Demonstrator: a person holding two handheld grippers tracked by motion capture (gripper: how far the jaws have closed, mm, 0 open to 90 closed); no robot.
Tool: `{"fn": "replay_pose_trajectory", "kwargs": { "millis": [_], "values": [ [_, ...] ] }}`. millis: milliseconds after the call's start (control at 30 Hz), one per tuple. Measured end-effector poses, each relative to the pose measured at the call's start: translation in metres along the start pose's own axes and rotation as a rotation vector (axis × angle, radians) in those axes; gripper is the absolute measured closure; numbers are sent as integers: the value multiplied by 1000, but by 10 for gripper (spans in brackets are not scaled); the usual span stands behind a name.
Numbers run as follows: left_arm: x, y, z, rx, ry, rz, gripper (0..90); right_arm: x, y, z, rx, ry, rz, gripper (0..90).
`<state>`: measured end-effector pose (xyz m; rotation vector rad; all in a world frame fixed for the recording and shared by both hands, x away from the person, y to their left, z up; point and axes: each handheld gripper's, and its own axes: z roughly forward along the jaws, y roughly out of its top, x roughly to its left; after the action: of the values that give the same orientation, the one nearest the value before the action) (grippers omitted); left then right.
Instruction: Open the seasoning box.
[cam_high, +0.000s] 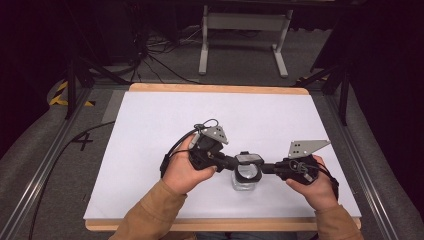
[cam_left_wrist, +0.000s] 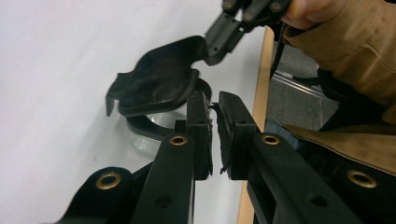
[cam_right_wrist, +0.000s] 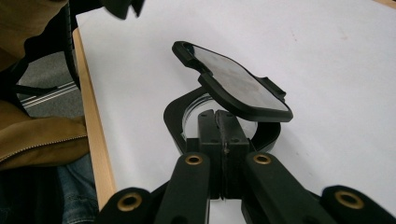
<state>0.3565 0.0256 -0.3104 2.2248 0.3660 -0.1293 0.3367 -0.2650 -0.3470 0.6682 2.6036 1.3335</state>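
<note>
My right gripper (cam_right_wrist: 223, 122) had its jaws pressed together on the black collar (cam_right_wrist: 173, 122) of the clear jar (cam_high: 246, 179), pinning it to the white table (cam_high: 150, 130) so it could not tip. My left gripper (cam_left_wrist: 214, 108), jaws almost together with nothing between them, sat just beside the hinged lid (cam_left_wrist: 159, 77), which stood tilted up above the jar's mouth.

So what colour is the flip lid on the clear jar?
Black, with a shiny top; the lid shows best in the right gripper view.

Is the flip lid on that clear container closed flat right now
No, in the right gripper view the black lid stands tilted up off the container's rim.
</note>
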Motion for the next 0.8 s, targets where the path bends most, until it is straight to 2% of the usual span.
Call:
{"fn": "replay_pose_trajectory", "kwargs": {
  "millis": [100, 200, 333, 400, 600, 733, 800],
  "values": [
    [-7, -7, 5, -24, -15, 18, 844, 0, 1, 0, -8, -4, 1, 900],
    [-10, -11, 16, -19, -32, 38, 845, 0, 3, 0, -18, -13, 2, 900],
    [-12, -17, 30, -46, -34, 34, 878, 1, 4, 0, -30, -19, 1, 900],
    [-13, -18, 36, -67, -21, 36, 892, 2, 5, 0, -36, -24, 2, 900],
    [-10, -25, 51, -118, 32, 13, 896, 1, 6, 0, -51, -43, 3, 900],
    [-6, -29, 54, -184, 46, -52, 892, 1, 7, 2, -62, -68, 6, 900],
    [-4, -30, 55, -183, 47, -63, 894, 0, 7, 2, -69, -75, 10, 900]
  ]
}}
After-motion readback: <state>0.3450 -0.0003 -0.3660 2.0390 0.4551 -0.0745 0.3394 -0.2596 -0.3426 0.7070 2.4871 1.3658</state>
